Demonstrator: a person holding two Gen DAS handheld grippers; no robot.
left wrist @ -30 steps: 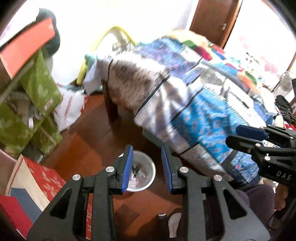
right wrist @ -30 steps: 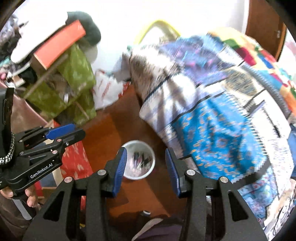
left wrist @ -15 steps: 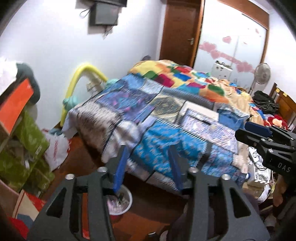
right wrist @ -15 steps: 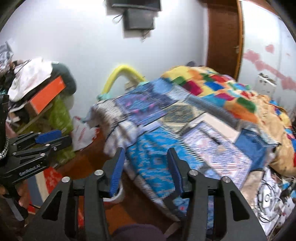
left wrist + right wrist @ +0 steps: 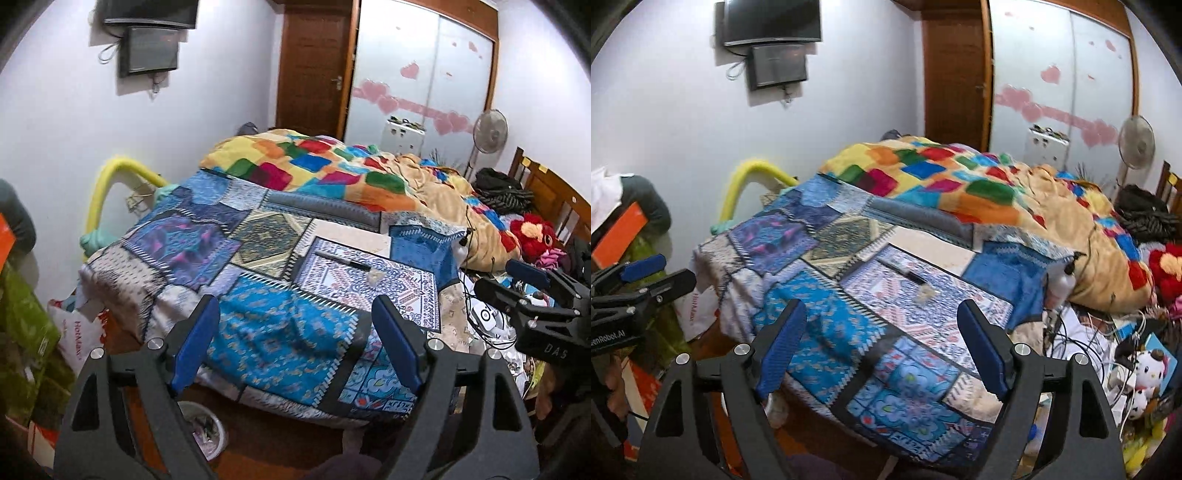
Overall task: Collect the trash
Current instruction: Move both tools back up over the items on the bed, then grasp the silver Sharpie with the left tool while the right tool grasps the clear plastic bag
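Both claws are held above the near edge of the bed with the blue patchwork cover (image 5: 280, 332), and both are empty. The left claw (image 5: 295, 347) is opening, its blue pads wide apart with nothing between them; the right claw (image 5: 882, 347) is opening too, just as bare.

The likely trash is a small crumpled whitish scrap (image 5: 375, 276) on the white-and-blue patterned panel, just right of a slim black pen (image 5: 341, 260) and right of centre on the cover. The round white waste bin (image 5: 208, 430) stands on the brown floor, low and left, under the bed's near edge.

To do this well, I would bring one claw down straight over the scrap, pads either side, and close gently so the cloth is not pinched along. The pen should stay clear.
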